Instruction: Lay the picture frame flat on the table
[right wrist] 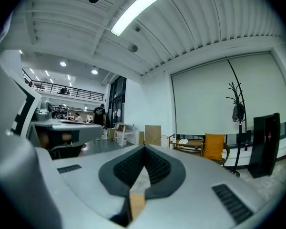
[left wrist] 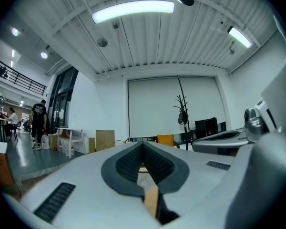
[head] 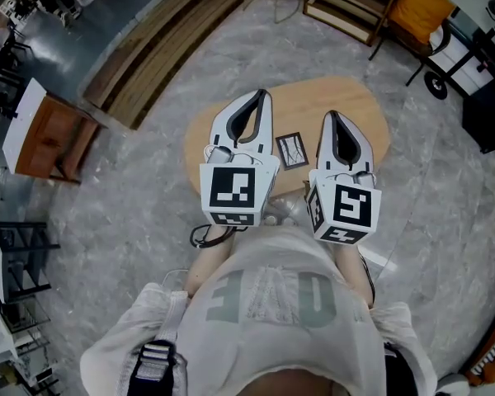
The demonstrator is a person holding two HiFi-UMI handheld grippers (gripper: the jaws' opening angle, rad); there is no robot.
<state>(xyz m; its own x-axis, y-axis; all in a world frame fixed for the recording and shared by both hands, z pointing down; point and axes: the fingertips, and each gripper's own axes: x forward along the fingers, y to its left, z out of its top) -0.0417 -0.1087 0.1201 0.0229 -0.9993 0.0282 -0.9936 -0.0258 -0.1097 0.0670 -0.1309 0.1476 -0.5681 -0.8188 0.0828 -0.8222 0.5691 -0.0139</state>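
The oval wooden bench (head: 373, 115) carries everything here. Above its near half, the left gripper (head: 263, 96) hangs with its jaws pressed together on nothing, tips pointing across the bench. Over the bench's near right part, the right gripper (head: 331, 116) is likewise closed tight and empty. The small dark picture frame (head: 292, 149) sits near the middle of the bench with its face turned upward, between the two grippers and touching neither.
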